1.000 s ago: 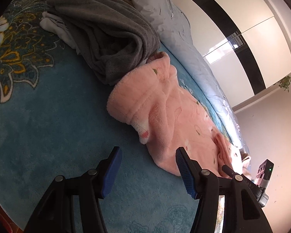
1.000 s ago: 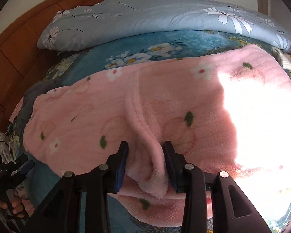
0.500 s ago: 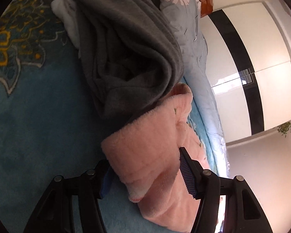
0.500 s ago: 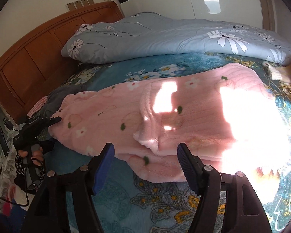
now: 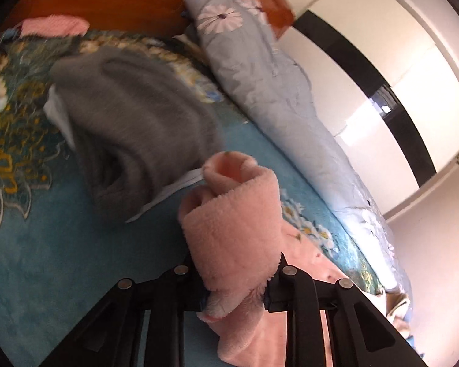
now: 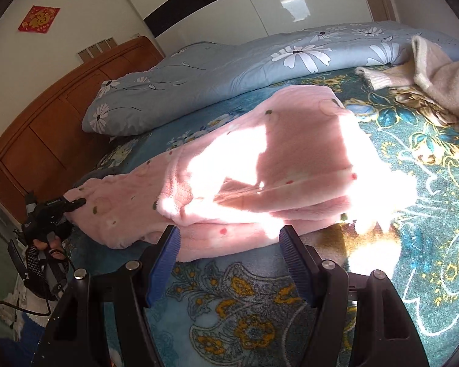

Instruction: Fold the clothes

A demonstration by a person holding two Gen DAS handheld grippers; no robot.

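Observation:
A pink fleece garment [image 5: 238,223] with small flowers lies stretched across the teal bedspread [image 6: 413,214]. My left gripper [image 5: 235,287] holds its end. The jaws are closing, and the fleece is bunched between the pads and raised off the bed. In the right wrist view the same gripper [image 6: 78,203] sits at the garment's far left end, held by a hand. My right gripper [image 6: 228,232] is open just short of the pink garment [image 6: 290,159], at its folded near edge, with nothing between its fingers.
A crumpled grey garment [image 5: 137,128] lies over a white cloth [image 5: 55,107], just behind the pink end. A blue floral quilt [image 6: 260,61] runs along the far side of the bed. A beige garment [image 6: 437,76] is at the far right, and a wooden headboard [image 6: 46,128] at the left.
My left gripper moved onto the pink garment's end, closed on it and lifted it. My right gripper let go of the pink fold, opened wide and drew back.

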